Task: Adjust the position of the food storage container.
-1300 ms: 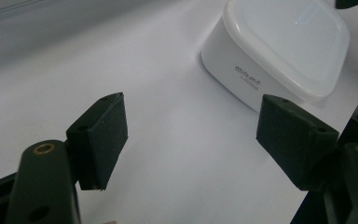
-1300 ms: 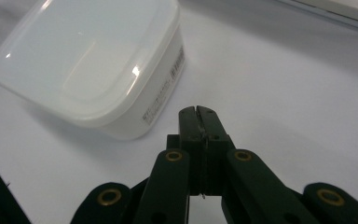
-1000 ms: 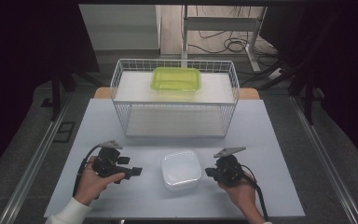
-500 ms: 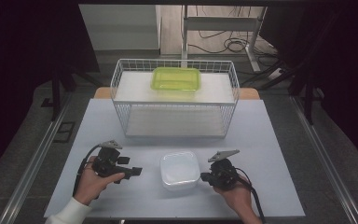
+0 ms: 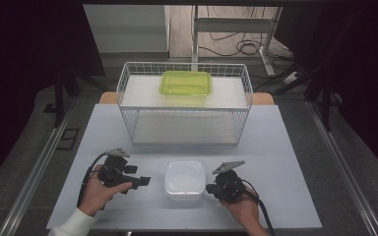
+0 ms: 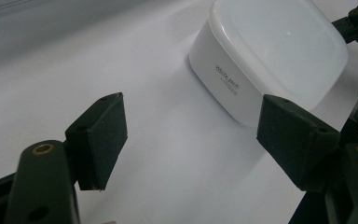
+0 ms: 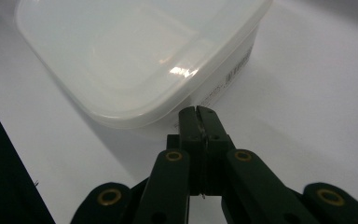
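Observation:
A white lidded plastic box [image 5: 184,180] sits on the table near the front, between my two grippers. My left gripper [image 5: 145,181] rests to its left with the jaws spread wide and nothing between them; in the left gripper view the box [image 6: 270,56] lies a little beyond the pads [image 6: 98,135]. My right gripper [image 5: 209,187] is at the box's right side with its jaws pressed together. In the right gripper view the closed tips [image 7: 198,114] sit right at the box's lower edge [image 7: 140,65], under the lid rim.
A white wire basket [image 5: 184,105] stands at the back of the light table [image 5: 285,162], with a yellow-green lidded container [image 5: 186,83] on its top shelf. The table's front edge runs just below both hands. Dark floor and cables lie beyond.
My right gripper has slid left toward the white box until its closed tips reach the box's side. The left gripper and the box have stayed put.

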